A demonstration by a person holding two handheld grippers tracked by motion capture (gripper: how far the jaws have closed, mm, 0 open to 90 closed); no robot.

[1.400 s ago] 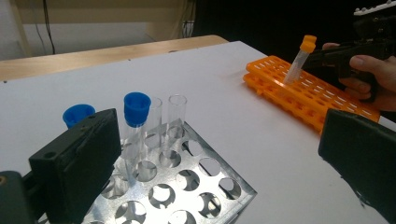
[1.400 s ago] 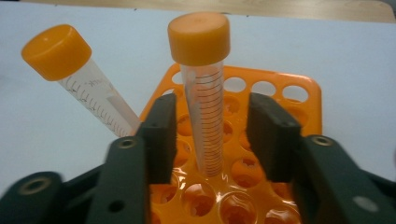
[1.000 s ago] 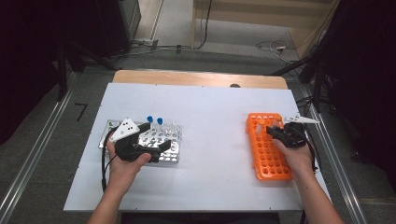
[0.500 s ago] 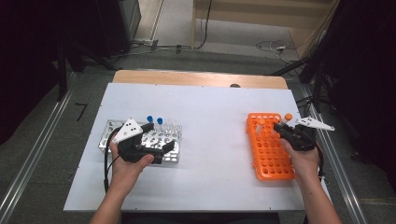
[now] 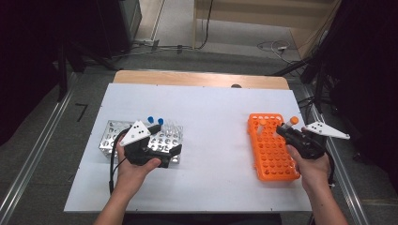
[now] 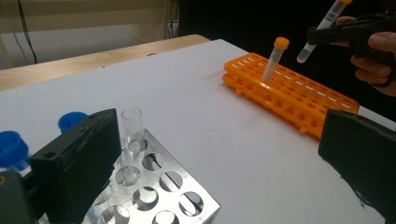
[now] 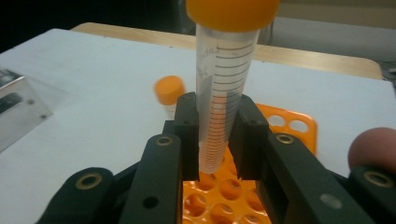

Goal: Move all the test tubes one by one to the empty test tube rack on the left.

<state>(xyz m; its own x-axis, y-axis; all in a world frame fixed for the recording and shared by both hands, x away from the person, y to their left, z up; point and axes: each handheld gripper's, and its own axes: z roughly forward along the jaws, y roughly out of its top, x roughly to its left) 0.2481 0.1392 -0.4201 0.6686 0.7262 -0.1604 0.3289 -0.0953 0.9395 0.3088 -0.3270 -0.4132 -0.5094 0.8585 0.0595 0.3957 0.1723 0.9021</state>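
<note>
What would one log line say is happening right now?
right gripper: shut on orange-capped tube, above orange rack | left gripper: open, at metal rack | second tube: in orange rack

The right tool (image 7: 216,140), jaws of matt black plastic, grips a clear, smooth plastic tube with printed graduations and a glossy orange cap (image 7: 223,93). Just below it lies the orange moulded plastic rack (image 5: 272,150), faintly shiny. Beside the left tool (image 6: 219,163), also matt black plastic, stands a shiny bare-metal rack of round holes (image 6: 154,186). Both racks rest on the smooth, matt white tabletop (image 5: 211,117), edged with pale wood behind.
</note>
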